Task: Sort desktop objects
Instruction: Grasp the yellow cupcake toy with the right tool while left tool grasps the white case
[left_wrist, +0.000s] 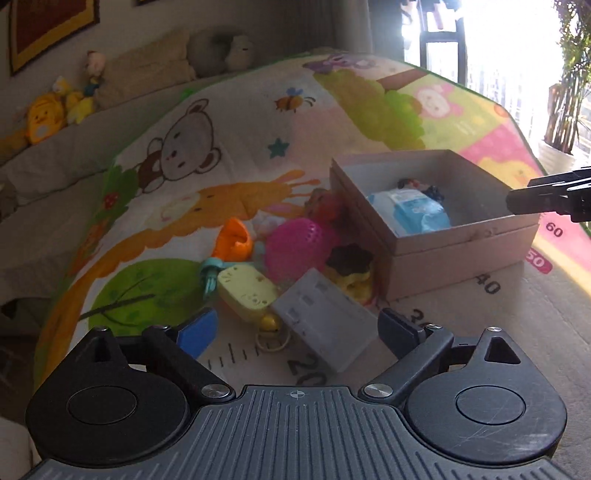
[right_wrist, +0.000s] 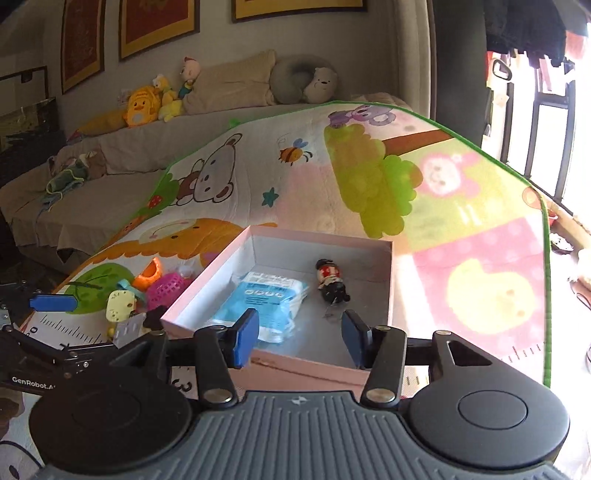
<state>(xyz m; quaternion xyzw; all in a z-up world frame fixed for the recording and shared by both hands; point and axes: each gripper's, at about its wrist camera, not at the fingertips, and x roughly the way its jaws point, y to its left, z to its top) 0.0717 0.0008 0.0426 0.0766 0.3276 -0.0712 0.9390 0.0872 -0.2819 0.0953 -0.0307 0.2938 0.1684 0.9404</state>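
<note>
Found the left tongs (left_wrist: 297, 328) released, pads spread wide, low over the near end of a toy pile on the mat (left_wrist: 221, 147). Saw the grey case (left_wrist: 325, 317) lying tilted between those pads, touching neither so far as could be told. Noted a yellow toy (left_wrist: 247, 291) just left of the case, a small bell (left_wrist: 269, 325) tucked at its near left corner, a pink ball (left_wrist: 295, 249) and an orange toy (left_wrist: 234, 240) farther back, all crowded against the left wall of the box (left_wrist: 461, 236). Found the right tongs (right_wrist: 301, 336) likewise released and holding nothing, hanging over the near rim of the box. Counted two things already sorted inside: a blue packet (right_wrist: 264, 299) on the left and a small figure (right_wrist: 330, 282) just right of it. Judged the case the likely next pick, with most of the pile yet to go in. Feared a skewed grip: closing across the case at its slant could pinch one corner only and let it twist out on the lift. Feared too a snag on the bell or yellow toy, both near enough to get dragged along or shoved farther left. Reckoned the box wall another hazard, with a low carry apt to clip the rim and nudge the box. Saw also a chance of the two tongs meeting over the box unless kept apart.
</note>
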